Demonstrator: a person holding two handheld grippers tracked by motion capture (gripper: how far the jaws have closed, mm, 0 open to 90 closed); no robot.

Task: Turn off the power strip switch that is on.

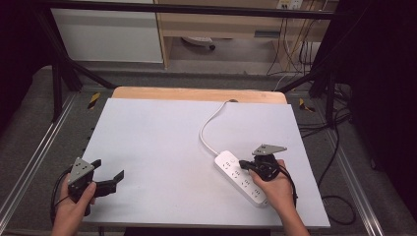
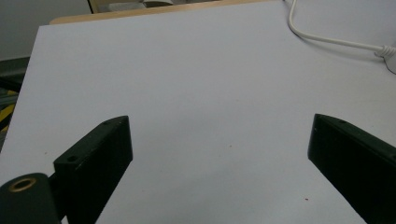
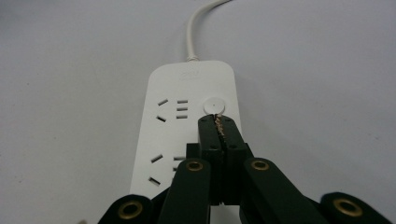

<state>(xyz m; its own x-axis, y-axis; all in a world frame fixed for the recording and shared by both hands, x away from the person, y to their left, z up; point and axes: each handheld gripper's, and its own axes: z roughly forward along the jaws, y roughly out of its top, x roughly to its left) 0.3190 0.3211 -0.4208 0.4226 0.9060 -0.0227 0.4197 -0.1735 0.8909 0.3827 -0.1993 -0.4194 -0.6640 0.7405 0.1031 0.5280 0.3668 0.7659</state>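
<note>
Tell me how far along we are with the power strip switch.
Done: the right gripper is shut, tips at the round button near the cord end of the power strip. In hand: lining up a press; contact is unclear. Left: the press itself. The left gripper hangs open, apart over bare table.

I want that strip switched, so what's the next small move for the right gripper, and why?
Probably ease the right gripper slightly forward and down onto the round button of the power strip: its jaws are shut, with the tips at the button's near edge.
</note>
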